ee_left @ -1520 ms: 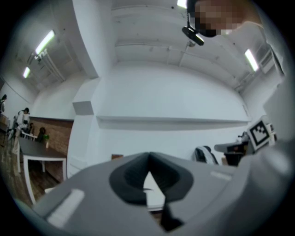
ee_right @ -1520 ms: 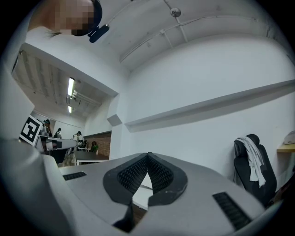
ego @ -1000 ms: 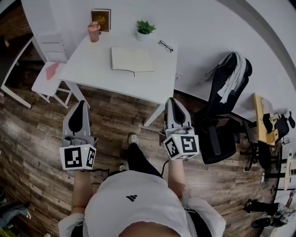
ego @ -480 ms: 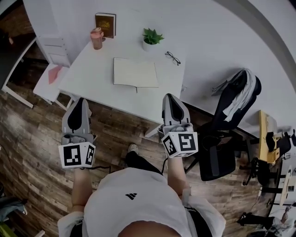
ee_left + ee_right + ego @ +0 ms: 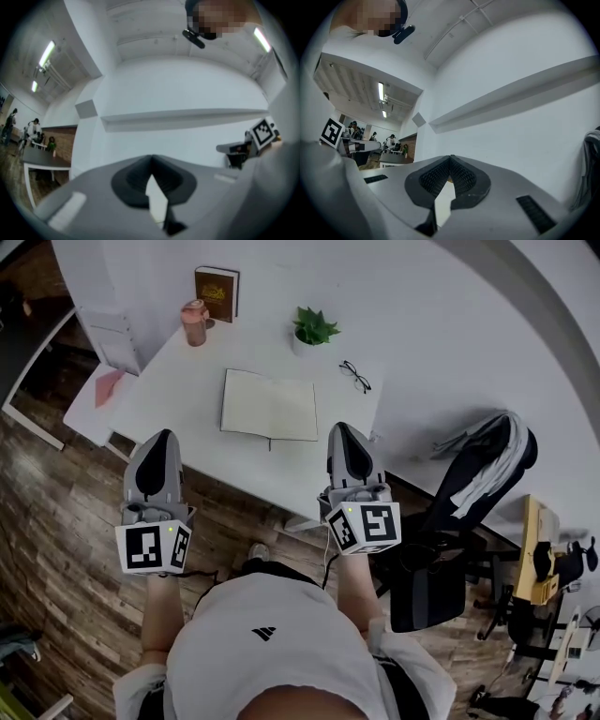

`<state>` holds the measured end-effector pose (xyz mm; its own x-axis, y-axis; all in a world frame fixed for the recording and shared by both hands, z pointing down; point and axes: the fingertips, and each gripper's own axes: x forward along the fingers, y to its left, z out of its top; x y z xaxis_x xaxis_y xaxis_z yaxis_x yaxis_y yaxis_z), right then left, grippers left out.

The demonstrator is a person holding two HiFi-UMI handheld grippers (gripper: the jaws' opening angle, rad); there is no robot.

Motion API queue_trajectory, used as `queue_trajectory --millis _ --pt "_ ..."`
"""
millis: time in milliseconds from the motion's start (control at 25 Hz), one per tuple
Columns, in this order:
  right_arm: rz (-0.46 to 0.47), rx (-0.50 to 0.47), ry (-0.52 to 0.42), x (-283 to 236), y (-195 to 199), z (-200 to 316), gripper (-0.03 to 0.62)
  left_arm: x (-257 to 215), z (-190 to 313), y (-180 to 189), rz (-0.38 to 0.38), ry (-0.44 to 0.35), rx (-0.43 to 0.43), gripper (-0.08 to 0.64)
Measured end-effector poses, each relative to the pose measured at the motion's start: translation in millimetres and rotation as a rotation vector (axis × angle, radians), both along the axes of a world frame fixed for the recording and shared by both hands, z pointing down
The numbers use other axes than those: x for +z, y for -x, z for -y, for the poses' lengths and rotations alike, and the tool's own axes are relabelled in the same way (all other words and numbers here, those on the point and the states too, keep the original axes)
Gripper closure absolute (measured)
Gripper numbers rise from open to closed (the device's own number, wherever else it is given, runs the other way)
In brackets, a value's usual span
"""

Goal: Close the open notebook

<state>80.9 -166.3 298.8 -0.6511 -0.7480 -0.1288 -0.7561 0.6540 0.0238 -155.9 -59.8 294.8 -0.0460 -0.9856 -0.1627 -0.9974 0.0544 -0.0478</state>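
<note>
- A dark wood-plank floor (image 5: 56, 521) filled the left and bottom of the head view, and a white wall ran across the top.
- A white chair (image 5: 98, 381) stood at upper left, beside a white table (image 5: 178, 399).
- On the table, from left to right, were a pink cup (image 5: 194, 322), a brown book (image 5: 216, 292), the open notebook (image 5: 270, 406) lying flat mid-table, a potted plant (image 5: 314, 329) and glasses (image 5: 356, 376).
- The left gripper (image 5: 162, 435), lower left, had its jaws closed and empty, with the tip at the table's near edge.
- The right gripper (image 5: 340, 427), at centre, was likewise closed on nothing, just right of the notebook.
- A black office chair (image 5: 450, 540) draped with a pale garment stood at the right.
</note>
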Motion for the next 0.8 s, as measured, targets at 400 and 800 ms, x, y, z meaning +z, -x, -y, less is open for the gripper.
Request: queue_trajectory --millis 400,800 --pt "0.017 -0.065 0.027 10.6 8.2 45.1 0.594 7.6 31.2 -5.3 0.018 0.032 -0.055 0.551" --pt "-0.010 -0.108 0.077 31.0 32.2 61.1 0.594 14.7 49.6 3.7 0.017 0.067 -0.070 0.551"
